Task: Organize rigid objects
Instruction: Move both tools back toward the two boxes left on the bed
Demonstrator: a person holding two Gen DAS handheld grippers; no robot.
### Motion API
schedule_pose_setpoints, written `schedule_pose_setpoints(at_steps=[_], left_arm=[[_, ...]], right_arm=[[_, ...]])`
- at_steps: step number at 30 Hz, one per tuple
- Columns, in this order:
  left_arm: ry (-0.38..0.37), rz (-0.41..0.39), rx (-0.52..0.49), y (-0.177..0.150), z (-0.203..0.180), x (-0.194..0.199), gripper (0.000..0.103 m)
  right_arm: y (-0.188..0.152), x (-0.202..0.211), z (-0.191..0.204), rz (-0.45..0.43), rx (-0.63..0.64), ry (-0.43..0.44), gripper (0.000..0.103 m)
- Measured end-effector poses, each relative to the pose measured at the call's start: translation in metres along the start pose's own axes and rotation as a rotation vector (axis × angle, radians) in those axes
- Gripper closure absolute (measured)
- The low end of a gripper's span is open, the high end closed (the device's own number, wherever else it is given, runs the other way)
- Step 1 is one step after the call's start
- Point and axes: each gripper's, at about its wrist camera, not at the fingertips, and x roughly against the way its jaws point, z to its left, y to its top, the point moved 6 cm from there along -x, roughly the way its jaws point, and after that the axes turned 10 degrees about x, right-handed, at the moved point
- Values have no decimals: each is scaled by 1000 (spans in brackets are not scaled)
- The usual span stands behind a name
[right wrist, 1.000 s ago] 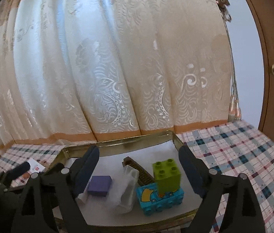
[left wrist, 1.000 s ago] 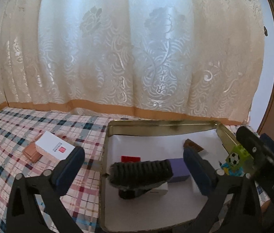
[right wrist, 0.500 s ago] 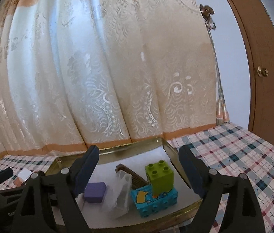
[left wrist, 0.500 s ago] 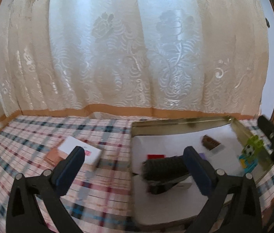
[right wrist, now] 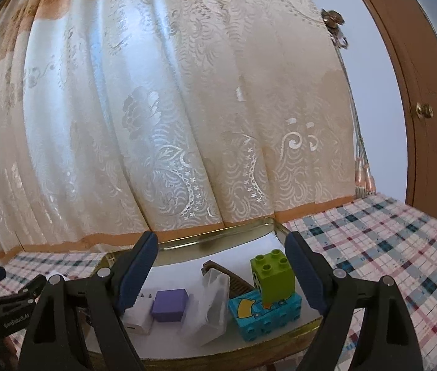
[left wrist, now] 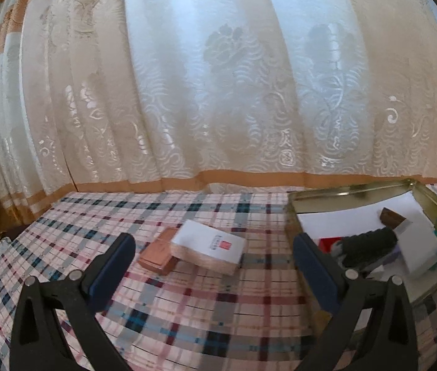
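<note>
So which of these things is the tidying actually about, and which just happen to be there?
Part of the job:
- gold tray
- green block
- blue block
- purple cube
- white box
- brown block

Just there:
- curtain
- checked tablecloth
- door

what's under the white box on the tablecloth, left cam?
The white box lies partly on top of a brown box, overlapping its right end. The brown box's left part shows; the rest is covered, so anything else beneath cannot be seen. Both sit on the checked tablecloth.
</note>
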Motion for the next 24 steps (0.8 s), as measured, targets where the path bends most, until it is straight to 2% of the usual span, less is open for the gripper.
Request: schedule_pose_setpoints(at_steps=[2,6,24], left_arm=[[1,0,-7,-1,5,-2,0],[7,5,-14,-3,12,-5,0],[1,60,69,-2,60,-21,0]], right_arm=[[-2,-3,3,18,-12,3,17],[-3,-4,23,29,41,5,17],[-8,-17,111,57,132,57,17]])
